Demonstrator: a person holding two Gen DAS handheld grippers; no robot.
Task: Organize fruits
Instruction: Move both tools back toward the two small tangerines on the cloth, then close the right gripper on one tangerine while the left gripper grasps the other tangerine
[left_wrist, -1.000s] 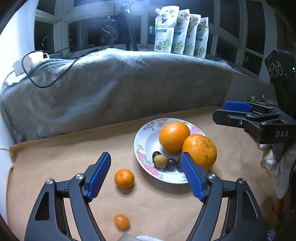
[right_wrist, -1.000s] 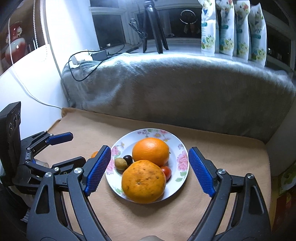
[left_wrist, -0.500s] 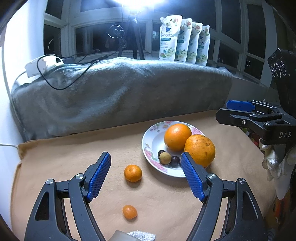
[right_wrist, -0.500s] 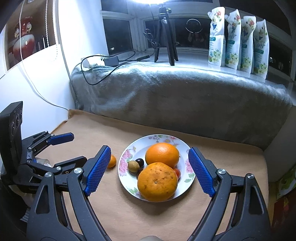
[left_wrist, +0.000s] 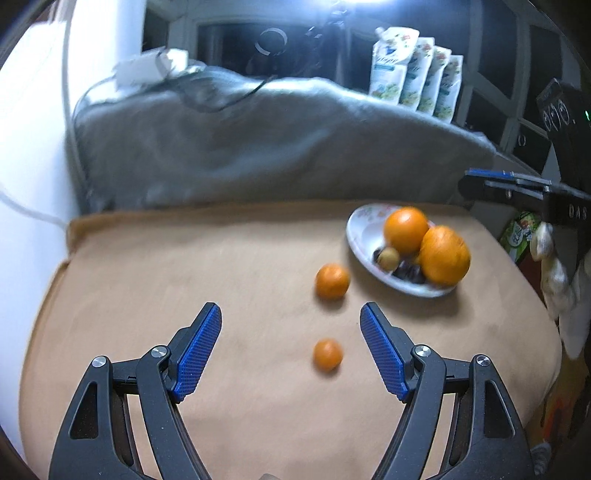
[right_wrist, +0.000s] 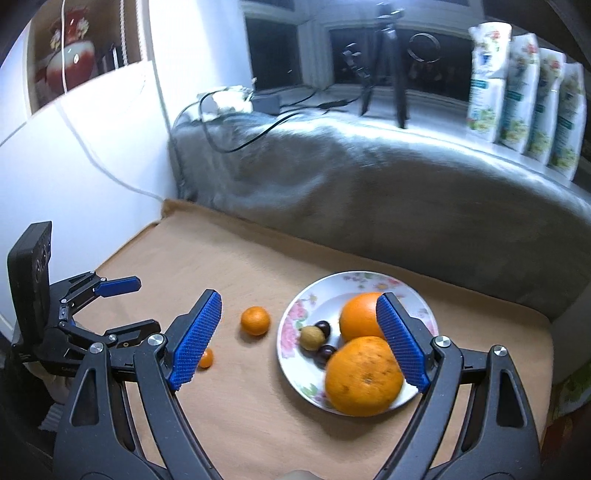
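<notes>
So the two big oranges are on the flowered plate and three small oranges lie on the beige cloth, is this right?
Not quite: only two small oranges lie on the beige cloth, as the left wrist view shows. The two big oranges are on the flowered plate.

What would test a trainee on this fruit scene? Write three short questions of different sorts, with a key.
1. True or false: both large oranges lie on the flowered plate.
2. How many small orange fruits lie on the tan cloth, off the plate?
3. Which is empty and open? A) left gripper only B) right gripper only C) both

Key:
1. True.
2. Two: a bigger one close to the plate and a smaller one nearer the left gripper.
3. C
</notes>
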